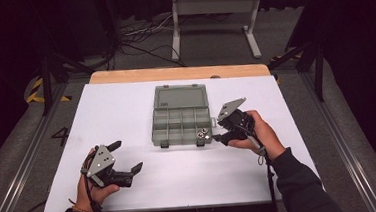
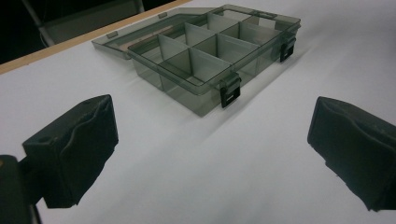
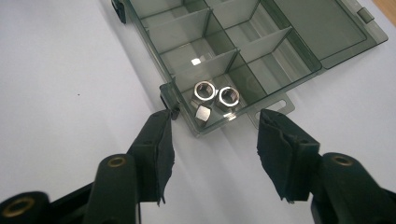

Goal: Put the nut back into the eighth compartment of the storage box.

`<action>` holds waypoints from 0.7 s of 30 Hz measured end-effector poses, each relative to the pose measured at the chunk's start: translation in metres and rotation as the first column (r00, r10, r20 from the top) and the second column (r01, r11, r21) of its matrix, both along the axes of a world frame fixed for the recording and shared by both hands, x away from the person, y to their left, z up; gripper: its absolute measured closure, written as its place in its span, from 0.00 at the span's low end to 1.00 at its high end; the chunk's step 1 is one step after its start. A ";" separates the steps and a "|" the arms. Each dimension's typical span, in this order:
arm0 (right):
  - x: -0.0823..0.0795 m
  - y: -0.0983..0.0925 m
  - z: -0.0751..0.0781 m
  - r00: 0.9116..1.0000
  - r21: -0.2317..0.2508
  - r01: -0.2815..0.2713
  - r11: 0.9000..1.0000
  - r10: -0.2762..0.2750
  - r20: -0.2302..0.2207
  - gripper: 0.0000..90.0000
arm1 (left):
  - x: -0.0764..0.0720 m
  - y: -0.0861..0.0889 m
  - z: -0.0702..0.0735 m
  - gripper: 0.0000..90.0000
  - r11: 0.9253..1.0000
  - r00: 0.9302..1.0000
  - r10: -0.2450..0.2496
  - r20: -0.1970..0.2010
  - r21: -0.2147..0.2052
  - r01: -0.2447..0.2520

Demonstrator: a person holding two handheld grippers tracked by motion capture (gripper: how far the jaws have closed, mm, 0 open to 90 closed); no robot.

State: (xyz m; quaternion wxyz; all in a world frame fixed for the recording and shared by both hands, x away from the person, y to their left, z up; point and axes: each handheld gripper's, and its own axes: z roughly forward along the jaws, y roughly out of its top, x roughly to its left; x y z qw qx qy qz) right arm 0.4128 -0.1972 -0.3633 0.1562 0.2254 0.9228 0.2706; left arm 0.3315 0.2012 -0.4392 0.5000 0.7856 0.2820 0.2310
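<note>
Just beyond the right gripper's (image 3: 212, 154) parted, empty fingers (image 3: 156, 149), 3 nuts (image 3: 214, 100) lie boxed.

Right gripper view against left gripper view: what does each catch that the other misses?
Right gripper view: three metal nuts lying in a corner compartment of the organizer box, with the right gripper open just short of that corner. Left gripper view: the box's two black latches and the open left gripper, well back from it. Both: the open clear compartment box on the white table.
</note>
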 end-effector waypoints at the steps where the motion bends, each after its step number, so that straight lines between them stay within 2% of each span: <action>1: -0.001 -0.001 0.000 1.000 0.001 -0.004 1.000 0.004 0.002 0.49 | 0.000 0.000 0.000 0.03 1.000 1.000 0.000 0.000 -0.001 0.000; 8: -0.004 -0.008 -0.002 1.000 0.019 0.006 1.000 -0.006 0.022 0.44 | 0.000 0.000 0.000 0.03 1.000 1.000 0.002 -0.001 0.000 -0.002; 12: -0.007 -0.012 -0.004 0.999 0.025 0.014 1.000 -0.015 0.049 0.39 | 0.000 0.000 0.000 0.03 1.000 1.000 -0.001 -0.003 0.003 0.001; 21: -0.013 -0.026 -0.009 0.994 0.071 0.028 0.997 -0.035 0.105 0.30 | 0.000 0.000 -0.001 0.03 1.000 1.000 -0.002 -0.007 0.003 0.002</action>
